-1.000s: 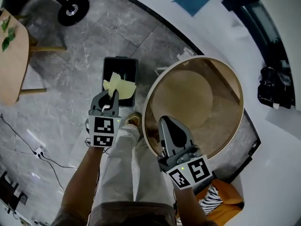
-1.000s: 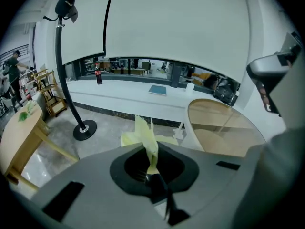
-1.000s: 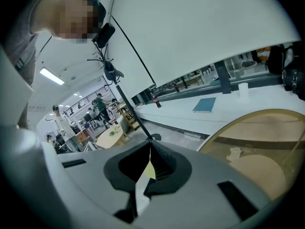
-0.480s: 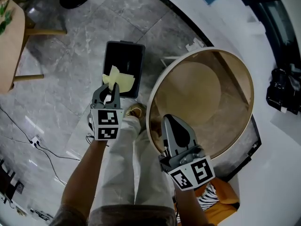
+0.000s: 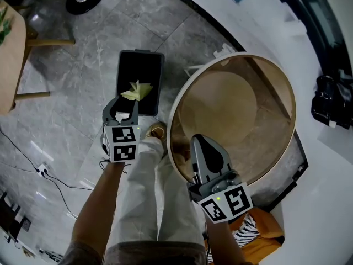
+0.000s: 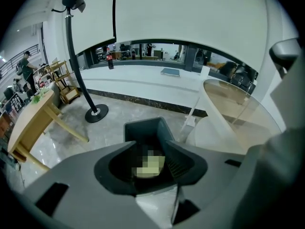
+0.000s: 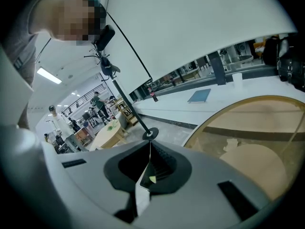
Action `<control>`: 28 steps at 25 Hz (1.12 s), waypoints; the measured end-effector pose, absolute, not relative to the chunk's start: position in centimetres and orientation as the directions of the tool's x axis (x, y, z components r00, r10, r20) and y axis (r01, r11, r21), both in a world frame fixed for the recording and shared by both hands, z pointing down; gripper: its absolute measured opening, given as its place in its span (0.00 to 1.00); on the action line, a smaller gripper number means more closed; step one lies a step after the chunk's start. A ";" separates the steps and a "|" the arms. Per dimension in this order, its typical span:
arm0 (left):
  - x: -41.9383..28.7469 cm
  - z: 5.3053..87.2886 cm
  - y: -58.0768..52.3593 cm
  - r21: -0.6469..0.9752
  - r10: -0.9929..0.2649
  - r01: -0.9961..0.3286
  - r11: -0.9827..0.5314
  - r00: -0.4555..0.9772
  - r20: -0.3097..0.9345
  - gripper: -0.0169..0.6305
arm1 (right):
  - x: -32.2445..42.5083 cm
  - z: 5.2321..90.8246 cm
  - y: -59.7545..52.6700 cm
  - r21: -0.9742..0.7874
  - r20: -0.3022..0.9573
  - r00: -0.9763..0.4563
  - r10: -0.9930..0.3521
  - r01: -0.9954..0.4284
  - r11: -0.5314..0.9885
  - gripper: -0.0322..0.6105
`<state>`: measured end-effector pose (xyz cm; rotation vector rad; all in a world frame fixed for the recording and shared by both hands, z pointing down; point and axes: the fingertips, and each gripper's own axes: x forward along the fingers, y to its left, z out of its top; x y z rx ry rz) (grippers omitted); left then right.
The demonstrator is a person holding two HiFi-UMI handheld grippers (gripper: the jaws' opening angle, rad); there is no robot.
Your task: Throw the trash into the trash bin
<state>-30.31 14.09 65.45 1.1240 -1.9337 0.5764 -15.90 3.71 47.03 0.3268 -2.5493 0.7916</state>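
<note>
Opening left gripper (image 5: 123, 108) empty, yellow trash (image 5: 137, 90) just beyond it inside black bin (image 5: 129, 65).

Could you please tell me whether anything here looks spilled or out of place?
Nothing stands out. The crumpled yellow paper sits inside the black trash bin, and the left tool hangs above it, its jaws opening with nothing between them.
</note>
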 end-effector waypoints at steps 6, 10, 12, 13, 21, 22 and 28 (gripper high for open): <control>-29.6 65.3 14.1 0.023 -0.497 -0.877 0.481 -0.251 0.831 0.31 | -15.2 46.6 3.7 -0.475 0.479 -0.872 -0.106 -0.359 0.803 0.08; -29.4 63.5 13.7 0.022 -0.509 -0.888 0.460 -0.244 0.825 0.31 | -14.3 45.5 3.5 -0.467 0.475 -0.872 -0.121 -0.366 0.805 0.08; -29.2 62.1 13.6 0.027 -0.521 -0.893 0.448 -0.237 0.820 0.28 | -14.1 44.5 3.5 -0.466 0.470 -0.873 -0.131 -0.372 0.803 0.08; -29.1 61.2 13.6 0.032 -0.527 -0.894 0.447 -0.234 0.817 0.24 | -14.0 43.9 3.6 -0.466 0.467 -0.874 -0.134 -0.372 0.803 0.08; -26.1 52.3 13.8 0.167 -0.561 -0.875 0.455 -0.136 0.816 0.06 | -12.8 36.9 4.5 -0.475 0.452 -0.881 -0.139 -0.369 0.799 0.08; -25.7 50.8 13.8 0.175 -0.567 -0.875 0.452 -0.130 0.813 0.06 | -12.5 35.9 4.5 -0.475 0.450 -0.882 -0.143 -0.372 0.797 0.08; -22.7 39.3 12.7 0.236 -0.651 -0.906 0.351 -0.055 0.757 0.06 | -10.4 28.0 4.7 -0.456 0.412 -0.894 -0.174 -0.368 0.810 0.08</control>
